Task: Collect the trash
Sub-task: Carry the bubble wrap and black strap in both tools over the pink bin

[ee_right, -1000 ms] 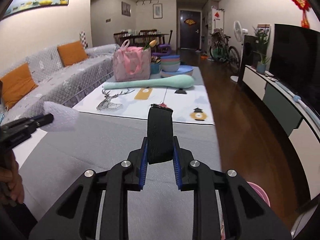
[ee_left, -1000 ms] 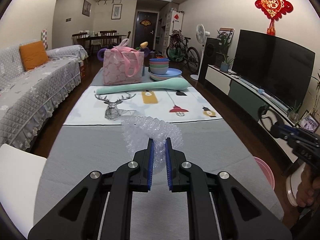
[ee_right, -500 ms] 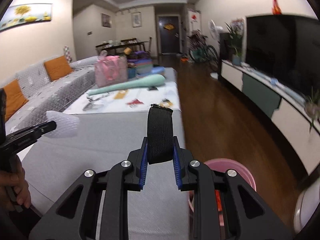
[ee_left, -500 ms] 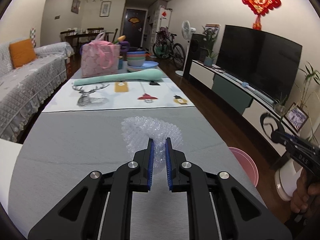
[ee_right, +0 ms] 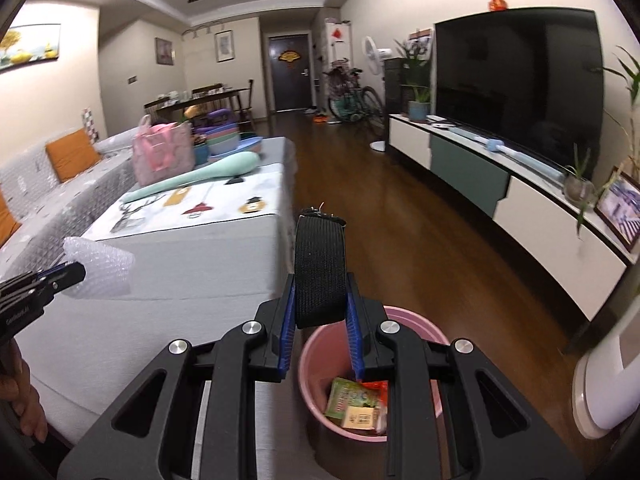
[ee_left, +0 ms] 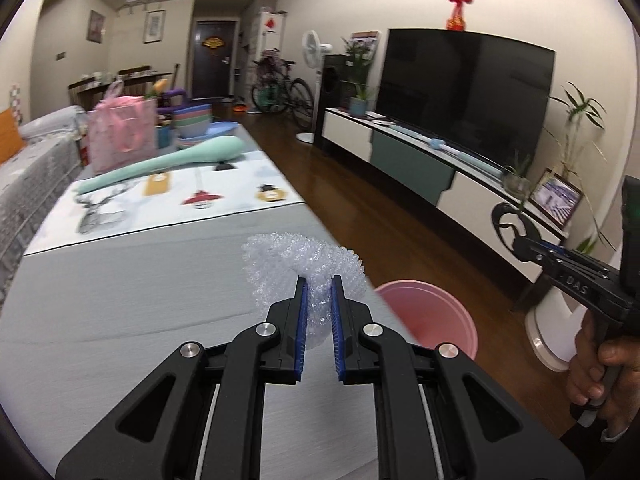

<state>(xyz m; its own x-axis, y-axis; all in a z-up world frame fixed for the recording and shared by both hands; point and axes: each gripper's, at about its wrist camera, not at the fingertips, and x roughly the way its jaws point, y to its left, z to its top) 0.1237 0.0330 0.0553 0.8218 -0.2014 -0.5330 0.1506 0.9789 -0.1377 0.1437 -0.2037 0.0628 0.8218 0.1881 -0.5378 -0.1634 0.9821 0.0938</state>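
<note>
My left gripper (ee_left: 319,284) is shut on a crumpled piece of clear bubble wrap (ee_left: 300,262) and holds it above the right edge of the grey-covered table (ee_left: 120,300). My right gripper (ee_right: 320,284) is shut on a black woven strap (ee_right: 319,268) that stands upright, right above the pink trash bin (ee_right: 412,328). The bin, also in the left wrist view (ee_left: 432,320), stands on the floor by the table's corner and holds a green packet (ee_right: 348,396) and other wrappers. The bubble wrap also shows at the left of the right wrist view (ee_right: 100,268).
Far down the table lie a long mint spoon-shaped object (ee_left: 168,162), a pink gift bag (ee_left: 120,136) and stacked bowls (ee_left: 192,120). A TV cabinet (ee_right: 520,200) lines the right wall across wood floor. A sofa (ee_right: 48,176) runs along the left. A white object (ee_right: 608,380) stands beside the bin.
Both grippers have swung right toward the table's corner. The pink bin has come fully under the right gripper and closer in the left view. Both grips are unchanged.
</note>
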